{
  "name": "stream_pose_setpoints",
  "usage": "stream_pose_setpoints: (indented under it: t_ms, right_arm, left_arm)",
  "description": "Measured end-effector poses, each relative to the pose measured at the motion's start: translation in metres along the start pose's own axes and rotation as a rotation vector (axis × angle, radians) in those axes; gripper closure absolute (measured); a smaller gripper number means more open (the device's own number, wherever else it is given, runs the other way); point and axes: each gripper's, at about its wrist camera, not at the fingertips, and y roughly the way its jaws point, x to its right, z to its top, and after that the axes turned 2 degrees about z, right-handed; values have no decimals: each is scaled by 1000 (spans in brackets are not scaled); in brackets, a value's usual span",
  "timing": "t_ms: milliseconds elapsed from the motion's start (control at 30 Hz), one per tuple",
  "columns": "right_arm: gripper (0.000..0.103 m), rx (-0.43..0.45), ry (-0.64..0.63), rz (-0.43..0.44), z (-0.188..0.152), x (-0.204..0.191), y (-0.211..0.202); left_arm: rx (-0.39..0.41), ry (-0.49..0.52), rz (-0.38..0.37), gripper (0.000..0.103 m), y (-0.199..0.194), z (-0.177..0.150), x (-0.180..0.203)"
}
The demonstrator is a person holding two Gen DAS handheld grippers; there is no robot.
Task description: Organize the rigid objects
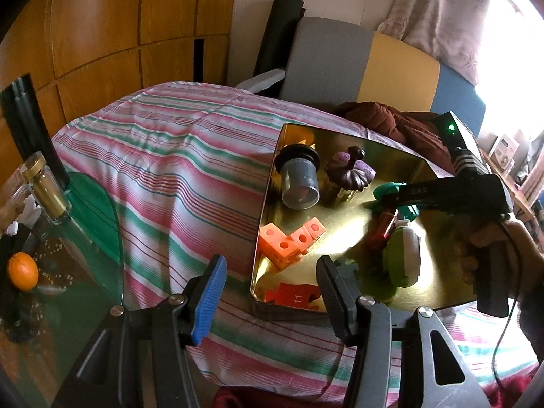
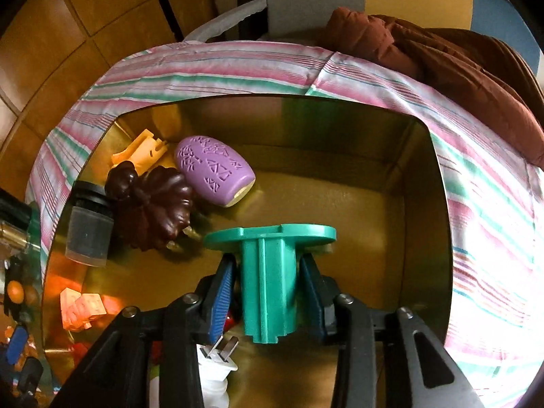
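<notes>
A striped pink, green and white cloth covers the tabletop, and on it sits a shallow gold metal tray with a mirror-like floor. The right hand-held gripper points down into the tray with a teal plastic piece standing between its fingers; the blue pads sit just beside its ribbed stem with slim gaps showing, so the hold looks slack and the jaws only partly apart. Ahead and to the left of that hand-held gripper lie a purple patterned egg-shaped piece, a dark brown pumpkin-shaped piece and a clear jar with a black lid, while a white plug lies just under its left finger. The left hand-held gripper hovers over the tray's near edge, jaws about half apart and holding nothing, with orange cubes and a red puzzle piece just ahead of it. Off to its left a green glass surface carries a small bottle and an orange fruit. Beyond the tabletop are wooden wall panels, a grey, yellow and blue chair back, a brown garment and a bright curtained window.
</notes>
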Motion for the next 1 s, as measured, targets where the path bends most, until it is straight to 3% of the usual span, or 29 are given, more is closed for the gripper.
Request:
stream_pose_setpoints:
  t_ms: [400, 700, 800, 1000]
  right_arm:
    - [62, 131, -22, -22, -18, -10, -42]
    - [62, 204, -16, -27, -58, -14, -73]
    - [62, 232, -9, -33, -78, -15, -83]
    - [62, 330, 48, -74, -115, -12, -106]
  left_arm:
    - [36, 31, 11, 36, -8, 7, 13]
    - [63, 62, 1, 27, -20, 7, 28]
    - [67, 77, 8, 22, -24, 7, 35]
    - [79, 77, 25, 0, -31, 6, 44]
